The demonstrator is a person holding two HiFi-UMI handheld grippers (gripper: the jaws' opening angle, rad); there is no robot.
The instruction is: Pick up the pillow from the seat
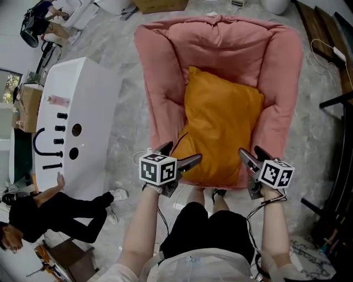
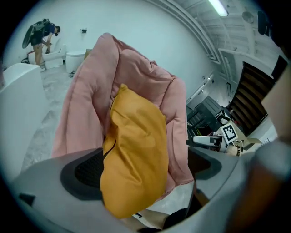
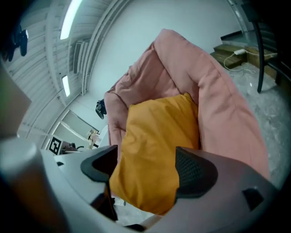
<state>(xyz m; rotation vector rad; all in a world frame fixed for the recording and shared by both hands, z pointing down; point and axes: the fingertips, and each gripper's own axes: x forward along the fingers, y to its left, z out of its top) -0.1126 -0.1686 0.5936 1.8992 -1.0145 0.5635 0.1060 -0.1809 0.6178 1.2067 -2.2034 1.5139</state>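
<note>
An orange pillow [image 1: 220,129] leans upright on the pink cushioned seat [image 1: 160,71], against its back. My left gripper [image 1: 179,155] is at the pillow's near left corner. In the left gripper view that gripper [image 2: 145,168] is open, with the pillow [image 2: 134,154] against the left pad and a gap at the right jaw. My right gripper [image 1: 255,156] is at the near right corner. The right gripper view shows it [image 3: 145,168] open too, the pillow [image 3: 154,154] filling the space between its pads. The pillow still rests on the seat [image 3: 227,109].
A white tub-like fixture [image 1: 71,121] stands left of the seat, and a person [image 1: 55,212] in black sits on the floor beside it. A black frame [image 1: 337,165] stands at the right. A cardboard box [image 1: 160,4] lies beyond the seat. The floor is grey marble.
</note>
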